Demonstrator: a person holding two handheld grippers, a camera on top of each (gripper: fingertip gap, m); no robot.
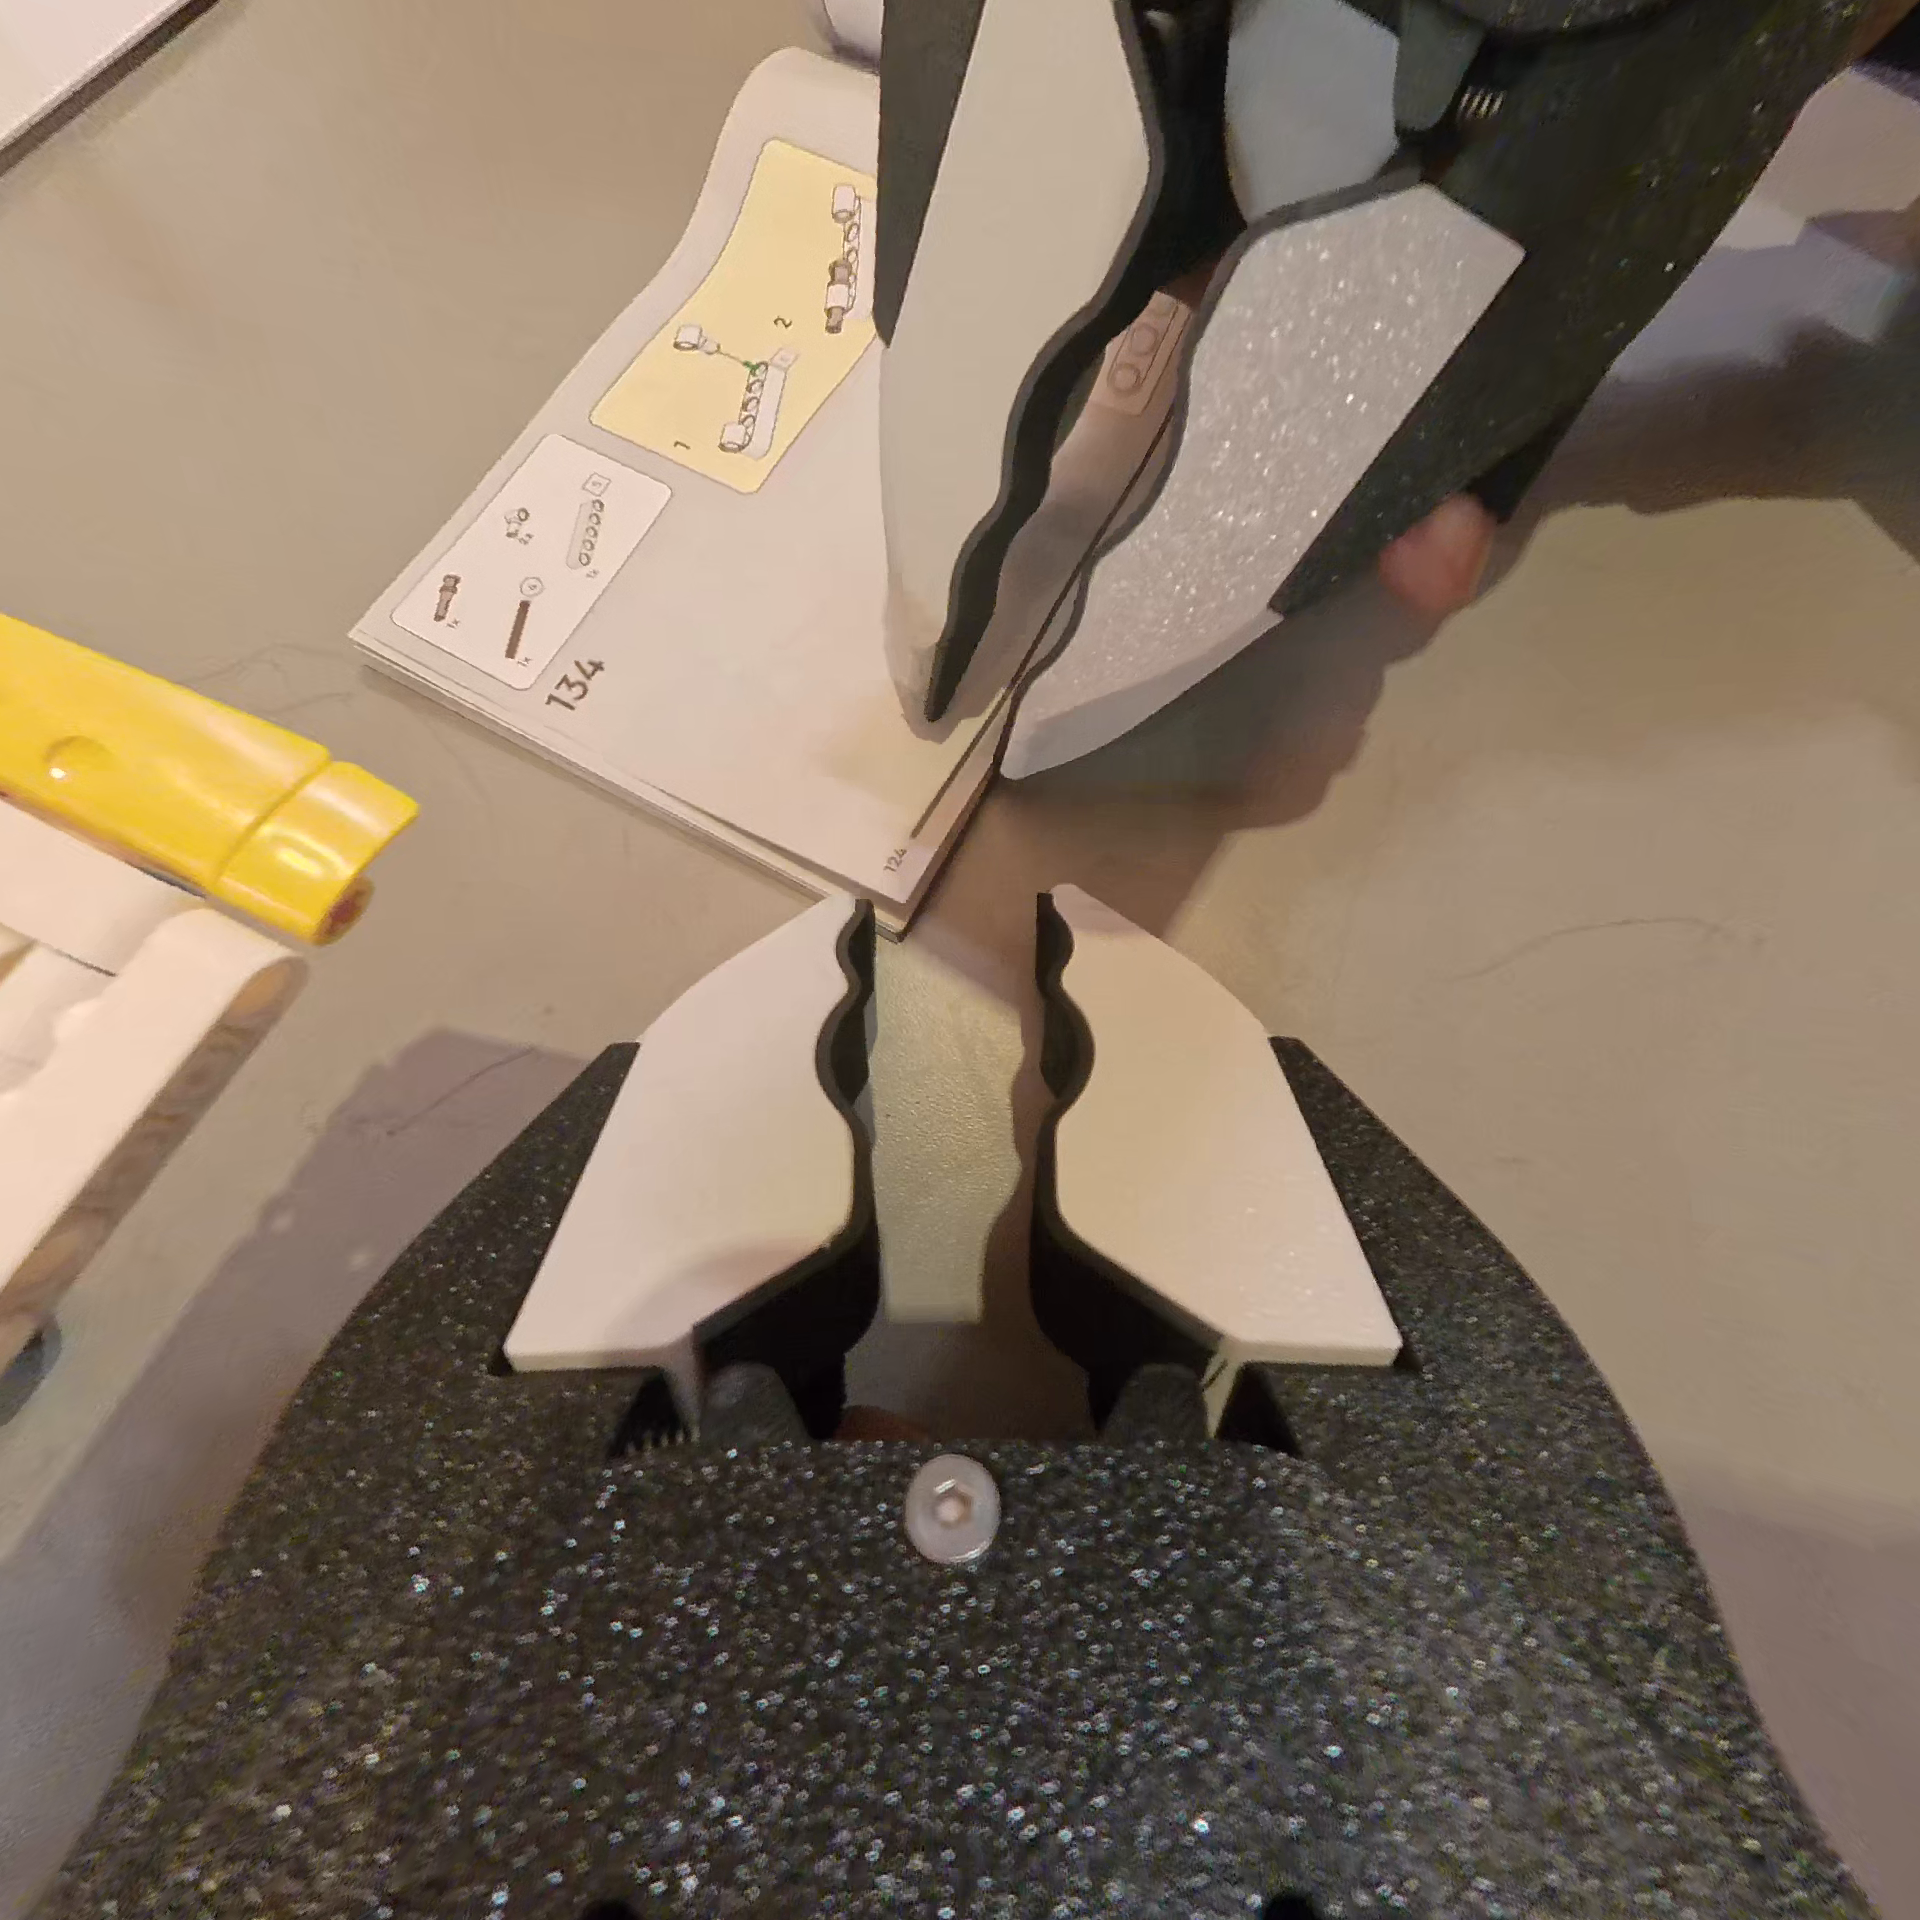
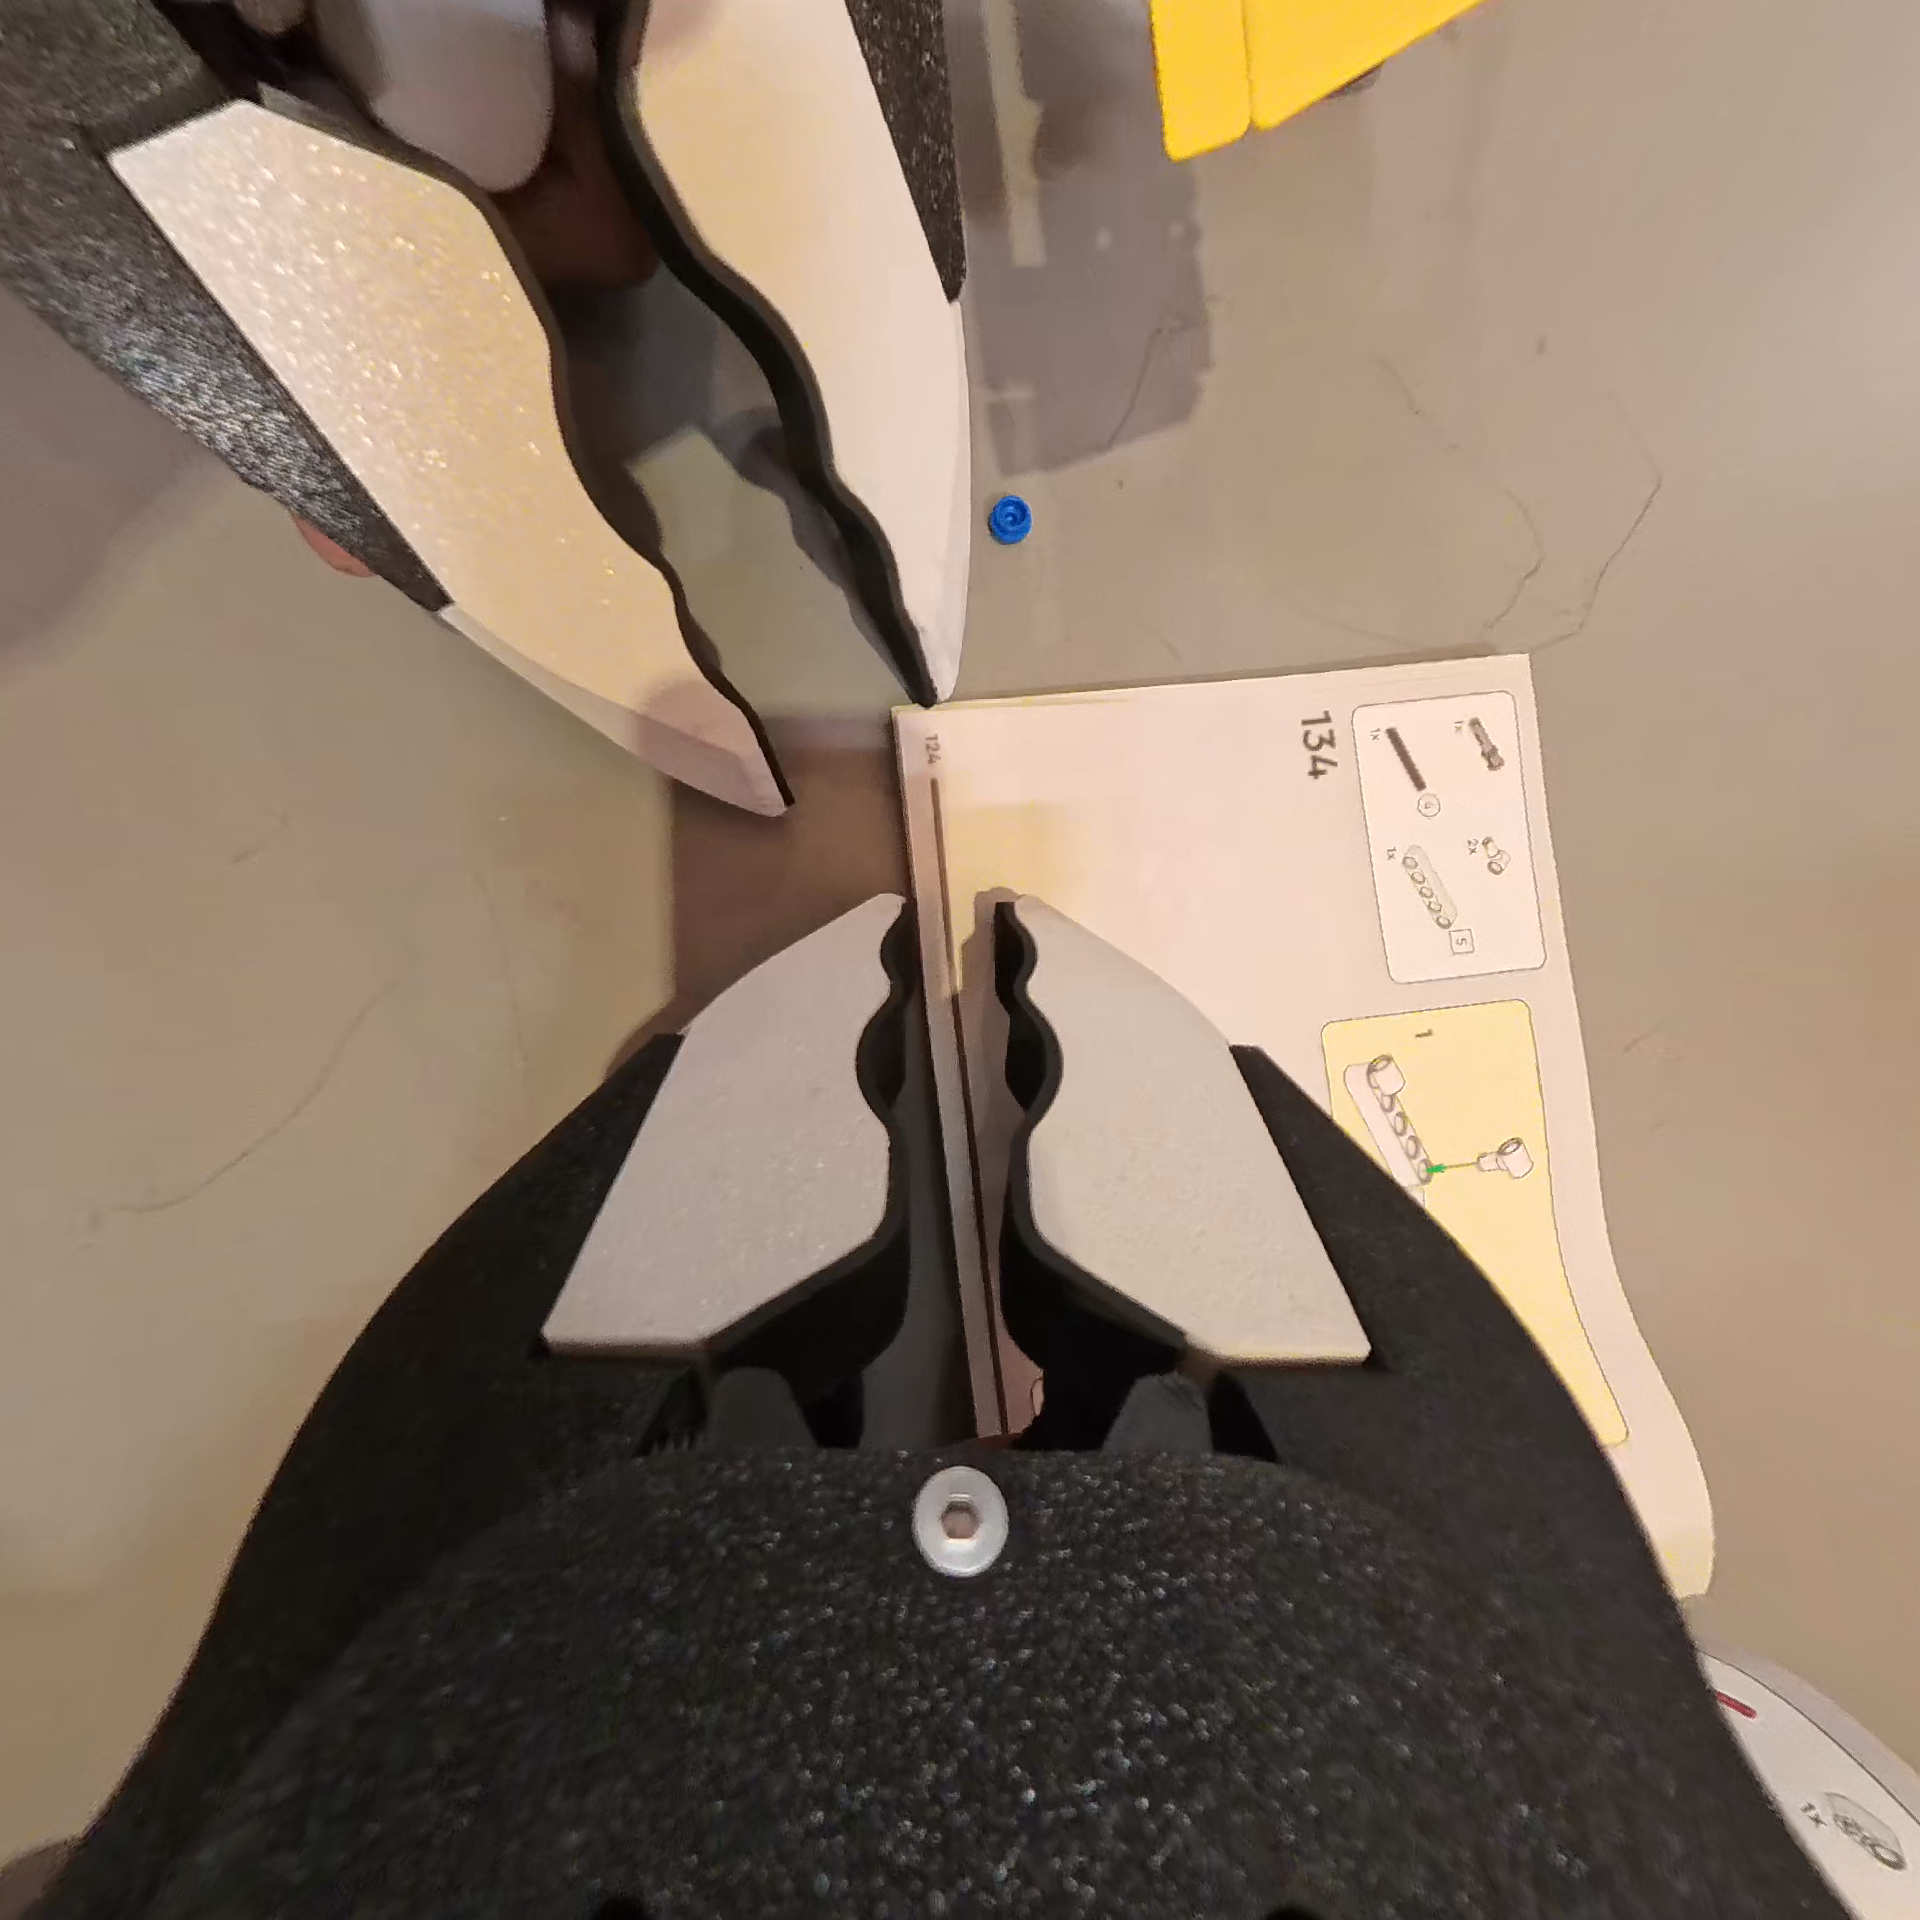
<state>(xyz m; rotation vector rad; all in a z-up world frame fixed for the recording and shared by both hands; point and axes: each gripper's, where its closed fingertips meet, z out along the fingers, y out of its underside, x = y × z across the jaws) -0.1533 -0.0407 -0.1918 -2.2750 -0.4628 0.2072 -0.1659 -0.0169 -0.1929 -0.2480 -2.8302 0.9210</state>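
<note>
The black body and pale fingers of each pair of tongs were seen closest to the camera. The left tongs (image 1: 951,914) were held partly open, and nothing was gripped in them; only bare tabletop (image 1: 1507,1091) was seen in the gap. One left fingertip was set right at the near corner of the booklet (image 1: 727,665).

The booklet was laid open and flat on the tabletop, with drawings of small parts on its page. The right tongs (image 2: 951,909) were brought down over its side edge. Their gap was narrow, and the thin edge of the top page was seen between the two fingers. One pad lay close against the paper, but a small gap was seen at the other pad (image 2: 1013,997), so the page was not pinched.

A thumb (image 1: 1434,561) was seen on the right tongs' handle. A yellow plastic thing (image 1: 208,790) was left on the tabletop well to the side of the booklet. A tiny blue piece (image 2: 1010,517) was seen near the left tongs, just past the booklet's corner.
</note>
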